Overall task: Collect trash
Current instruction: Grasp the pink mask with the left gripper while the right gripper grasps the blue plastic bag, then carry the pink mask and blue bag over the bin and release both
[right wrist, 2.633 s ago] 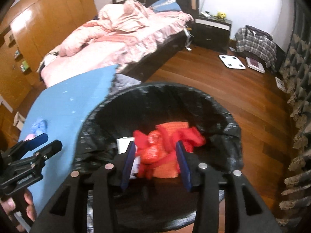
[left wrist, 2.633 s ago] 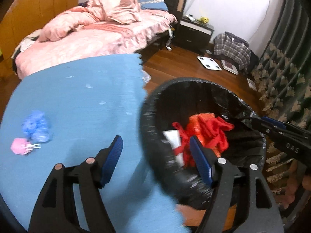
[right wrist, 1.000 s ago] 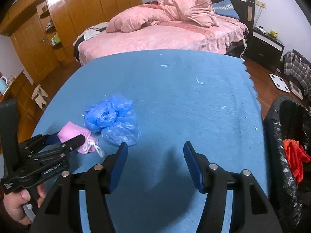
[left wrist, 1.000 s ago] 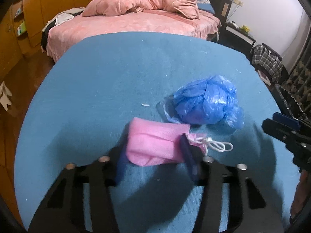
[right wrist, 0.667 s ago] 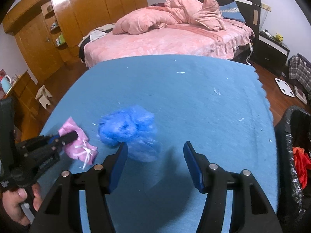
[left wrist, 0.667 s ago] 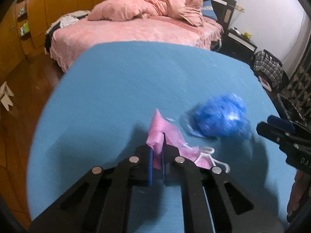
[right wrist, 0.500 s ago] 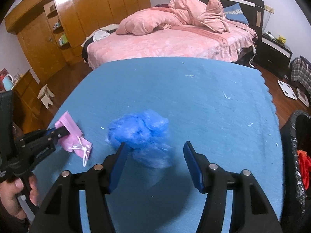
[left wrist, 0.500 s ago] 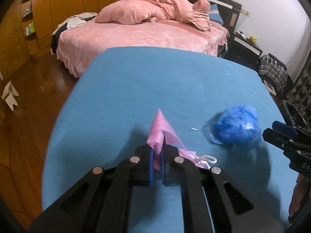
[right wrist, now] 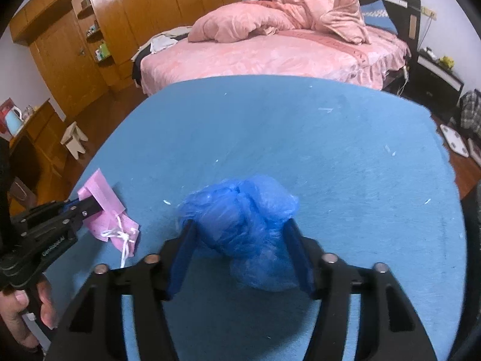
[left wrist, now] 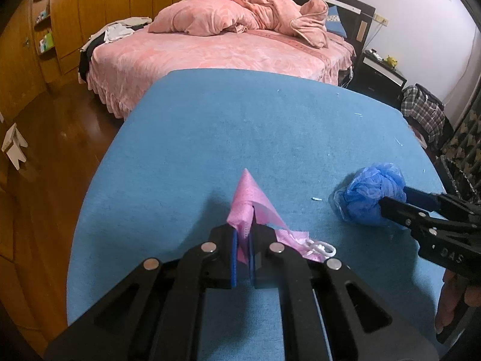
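A: Left gripper: state of the 2 fingers?

B: Pressed together on a fold of the pink face mask. Mask stands up from the pinch as a pointed peak; the rest trails off to the right of the fingers, with its white ear loop lying by the right finger. From the right wrist view the mask hangs at the tip of that gripper, cord dangling below, above the near left part of the blue table cover.

A: Right gripper?

B: Fingers on either side of the blue plastic bag bundle, each blue pad against a flank of it. Gap is as wide as the bundle. Bag bulges forward and downward between the pads. Whether it is lifted or resting on the cover: cannot tell from this view. In the left wrist view the bundle sits at the tip of the right gripper, near the right edge of the cover.

A: Separation of the 2 items?

B: Well apart, mask to the left, bundle to the right.

A: Surroundings?

B: Bed with pink bedding beyond the table; wooden wardrobe left.
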`<action>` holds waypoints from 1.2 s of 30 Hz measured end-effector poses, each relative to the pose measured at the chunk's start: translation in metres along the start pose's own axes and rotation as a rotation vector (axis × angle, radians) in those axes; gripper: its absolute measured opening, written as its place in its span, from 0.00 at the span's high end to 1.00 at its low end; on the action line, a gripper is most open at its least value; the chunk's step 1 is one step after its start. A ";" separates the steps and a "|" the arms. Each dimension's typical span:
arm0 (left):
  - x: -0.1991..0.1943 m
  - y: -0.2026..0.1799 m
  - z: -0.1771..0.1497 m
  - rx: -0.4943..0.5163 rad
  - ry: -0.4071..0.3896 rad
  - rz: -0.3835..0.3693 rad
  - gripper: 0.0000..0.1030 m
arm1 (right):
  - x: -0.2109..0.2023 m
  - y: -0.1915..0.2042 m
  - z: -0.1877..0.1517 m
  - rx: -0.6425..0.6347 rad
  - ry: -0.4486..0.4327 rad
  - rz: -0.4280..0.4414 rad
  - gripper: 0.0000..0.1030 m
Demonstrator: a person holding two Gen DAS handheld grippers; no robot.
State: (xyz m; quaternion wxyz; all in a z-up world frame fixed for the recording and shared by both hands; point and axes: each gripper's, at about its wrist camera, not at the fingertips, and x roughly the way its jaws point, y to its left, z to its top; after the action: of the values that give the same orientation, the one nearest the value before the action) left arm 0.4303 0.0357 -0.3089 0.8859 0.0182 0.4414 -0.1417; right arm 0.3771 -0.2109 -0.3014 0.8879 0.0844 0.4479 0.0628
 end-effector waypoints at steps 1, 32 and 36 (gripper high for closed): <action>0.000 0.000 0.000 0.001 0.000 -0.001 0.95 | 0.001 0.001 0.000 -0.002 0.008 0.012 0.61; -0.096 -0.124 -0.017 0.047 -0.030 -0.033 0.95 | -0.150 -0.083 -0.018 0.045 -0.070 -0.009 0.74; -0.102 -0.154 -0.020 0.054 -0.026 -0.039 0.95 | -0.173 -0.106 -0.026 0.059 -0.077 -0.026 0.74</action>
State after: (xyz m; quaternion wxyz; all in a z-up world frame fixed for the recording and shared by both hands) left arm 0.3156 -0.0851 -0.2263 0.8878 0.0315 0.4261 -0.1710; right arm 0.2574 -0.3441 -0.2024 0.9024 0.1069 0.4159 0.0347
